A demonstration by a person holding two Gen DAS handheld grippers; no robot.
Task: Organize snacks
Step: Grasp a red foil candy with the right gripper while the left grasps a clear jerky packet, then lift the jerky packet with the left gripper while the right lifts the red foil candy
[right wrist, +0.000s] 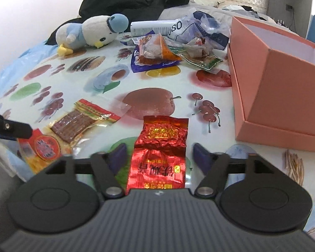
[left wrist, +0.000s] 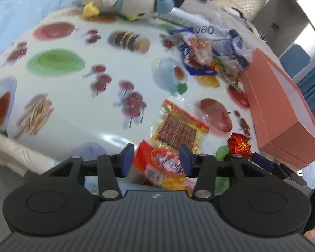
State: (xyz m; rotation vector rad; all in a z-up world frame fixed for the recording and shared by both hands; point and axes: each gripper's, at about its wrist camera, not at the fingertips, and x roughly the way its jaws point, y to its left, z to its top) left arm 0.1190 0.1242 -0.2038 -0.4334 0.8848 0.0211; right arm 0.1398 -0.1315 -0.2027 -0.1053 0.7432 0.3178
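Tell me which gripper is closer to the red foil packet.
Right. The right gripper straddles the red foil packet, open fingers either side. The left gripper sits over the yellow-and-red snack pack beside it, with the packet off to its right.

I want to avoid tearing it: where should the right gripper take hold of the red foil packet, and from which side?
Grip the red foil packet across its narrow width, at its creased middle, coming from above at its near end. It lies flat and lengthwise between the open right gripper fingers.
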